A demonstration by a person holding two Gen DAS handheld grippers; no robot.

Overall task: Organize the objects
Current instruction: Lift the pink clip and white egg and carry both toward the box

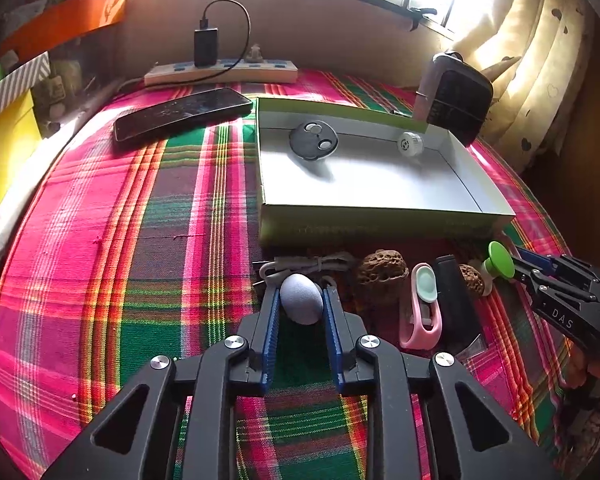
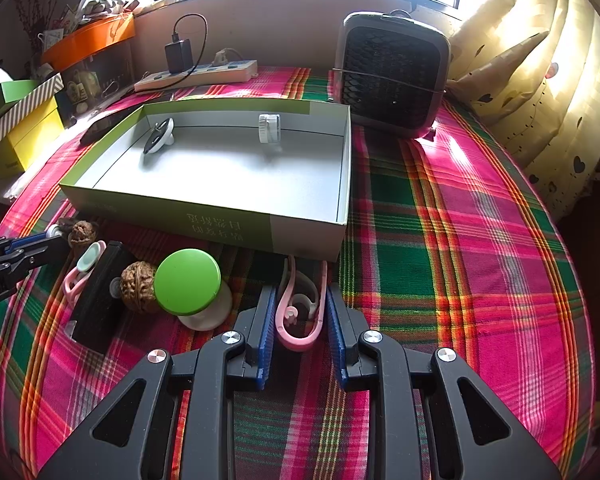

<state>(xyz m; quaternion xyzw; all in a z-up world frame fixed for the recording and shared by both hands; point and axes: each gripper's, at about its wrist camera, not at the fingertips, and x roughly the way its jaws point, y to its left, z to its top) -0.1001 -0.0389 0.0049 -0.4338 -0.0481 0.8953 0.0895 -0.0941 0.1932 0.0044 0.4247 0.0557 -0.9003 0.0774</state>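
A grey egg-shaped object (image 1: 302,298) sat on the plaid cloth (image 1: 140,240), just in front of the shallow green-sided box (image 1: 380,226), pinched between the blue pads of the left gripper (image 1: 302,304). The right gripper (image 2: 300,308) was closed on a pink clip (image 2: 300,320) lying against the box's near wall. Between the two lay walnuts (image 2: 138,286), a green-capped knob (image 2: 188,282), a black block (image 2: 100,300) and another pink clip (image 1: 422,316). Inside the box rested a dark round disc (image 1: 313,140) and a white cap (image 1: 410,143).
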